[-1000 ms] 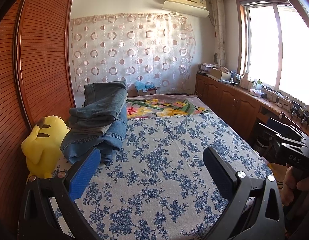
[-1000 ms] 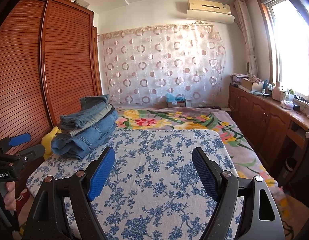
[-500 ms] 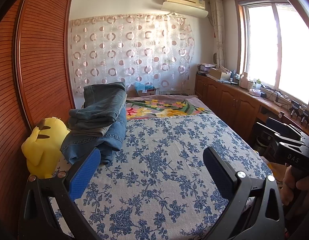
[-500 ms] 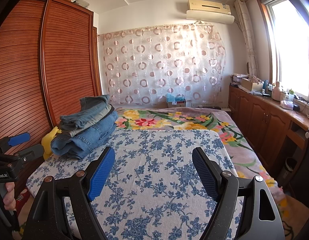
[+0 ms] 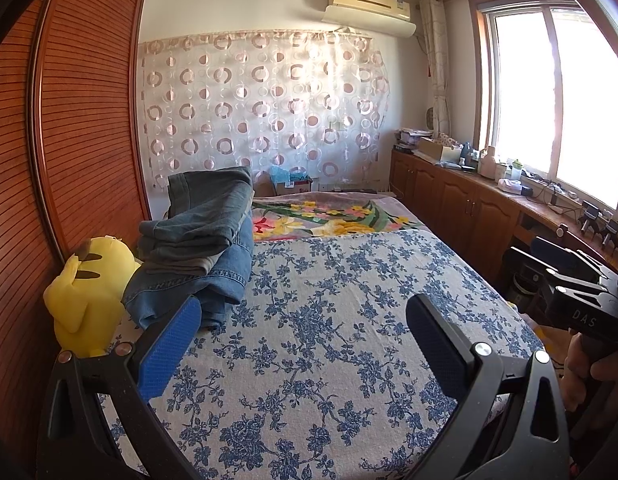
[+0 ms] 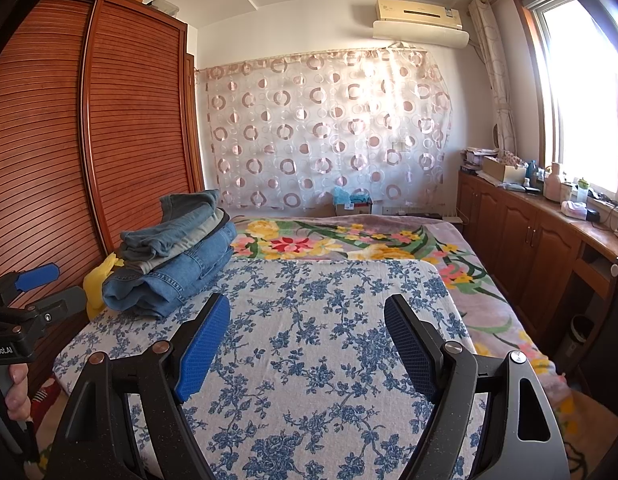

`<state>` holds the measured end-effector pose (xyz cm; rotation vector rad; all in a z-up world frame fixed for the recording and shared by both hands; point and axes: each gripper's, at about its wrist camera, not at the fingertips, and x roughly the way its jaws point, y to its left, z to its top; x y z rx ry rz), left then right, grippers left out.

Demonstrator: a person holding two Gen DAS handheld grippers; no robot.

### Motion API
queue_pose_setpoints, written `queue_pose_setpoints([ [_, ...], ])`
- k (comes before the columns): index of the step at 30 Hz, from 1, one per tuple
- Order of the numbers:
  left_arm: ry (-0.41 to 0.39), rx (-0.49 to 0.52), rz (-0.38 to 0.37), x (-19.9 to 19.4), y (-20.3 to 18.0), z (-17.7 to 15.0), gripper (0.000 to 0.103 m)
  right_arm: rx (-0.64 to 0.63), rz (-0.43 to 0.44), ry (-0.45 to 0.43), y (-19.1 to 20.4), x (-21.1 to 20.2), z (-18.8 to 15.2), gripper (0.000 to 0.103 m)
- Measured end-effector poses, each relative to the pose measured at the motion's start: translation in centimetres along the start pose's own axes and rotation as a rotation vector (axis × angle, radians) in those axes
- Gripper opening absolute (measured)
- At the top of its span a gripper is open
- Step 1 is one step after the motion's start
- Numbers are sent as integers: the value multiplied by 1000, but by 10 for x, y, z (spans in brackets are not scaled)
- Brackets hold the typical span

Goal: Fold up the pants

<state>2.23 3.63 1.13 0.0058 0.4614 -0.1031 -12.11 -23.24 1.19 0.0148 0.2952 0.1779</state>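
The stack of pants (image 5: 197, 252) sits at the left edge of the blue-flowered bedspread (image 5: 329, 340), several pairs of jeans piled one on another, with a yellow plush toy (image 5: 85, 296) pressed against the stack's outer side, between it and the slatted wooden wardrobe (image 5: 81, 120). Seen from the right wrist, the same stack (image 6: 173, 264) lies beyond and to the left of the gripper fingers. The pieces look roughly folded, though the top layers are loose and uneven, so it cannot be told whether this pile is finished work or the supply waiting to be folded. The wide middle of the bedspread, to the right of the stack, has no garment spread on it, which suggests no fold is under way. The left gripper (image 5: 305, 340) hangs over the near part of the bedspread, its jaws spread wide with nothing between them; the right gripper (image 6: 309, 340) does likewise, wide apart and holding nothing. Most likely the next step is to take a pair from the stack.
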Motion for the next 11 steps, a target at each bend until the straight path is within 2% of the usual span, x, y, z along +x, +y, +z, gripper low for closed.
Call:
queue_pose_setpoints([
  [11,0,1,1,-1,1,1,102,0,-1,1,0,1,0,81],
])
